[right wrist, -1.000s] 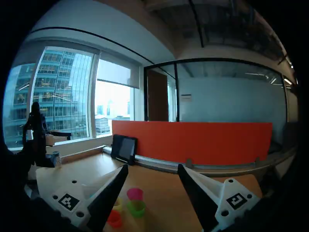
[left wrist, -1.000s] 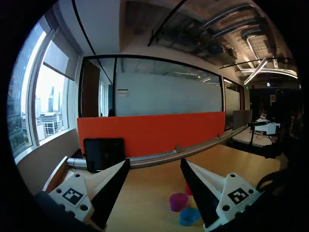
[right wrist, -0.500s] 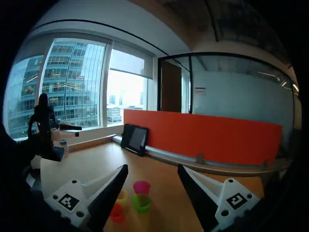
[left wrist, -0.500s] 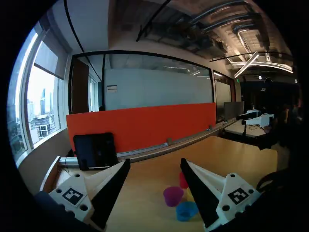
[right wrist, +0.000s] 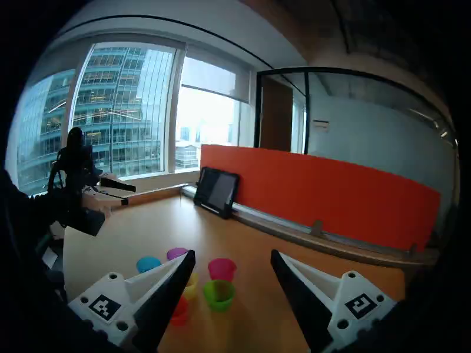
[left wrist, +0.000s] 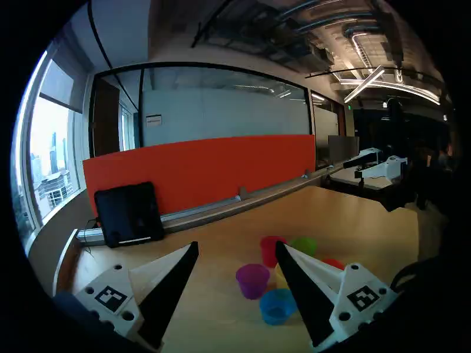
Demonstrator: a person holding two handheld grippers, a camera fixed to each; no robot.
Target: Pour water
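Observation:
Several small coloured cups stand grouped on the wooden table [left wrist: 353, 217]. In the left gripper view a purple cup [left wrist: 252, 280] and a blue cup [left wrist: 277, 306] sit nearest, with a pink cup [left wrist: 271, 250] and a green cup [left wrist: 303, 245] behind. My left gripper [left wrist: 235, 254] hangs open above them, holding nothing. In the right gripper view the pink cup [right wrist: 222, 269] and green cup [right wrist: 218, 295] lie between the fingers. The blue cup [right wrist: 148, 264], purple cup [right wrist: 176, 253], a yellow cup [right wrist: 190, 286] and a red cup [right wrist: 179, 309] sit to the left. My right gripper [right wrist: 232, 257] is open and empty above the table.
An orange divider [left wrist: 200, 170] runs along the table's far edge, with a dark tablet [left wrist: 129, 215] leaning at it; the tablet [right wrist: 216, 191] and divider [right wrist: 329, 200] also appear in the right gripper view. A dark shape with white parts [right wrist: 94, 191] is at the table's left end.
Both views have tipped downward, bringing more of the table and more cups into sight. The right gripper view has also swung toward the window. Both grippers stay open.

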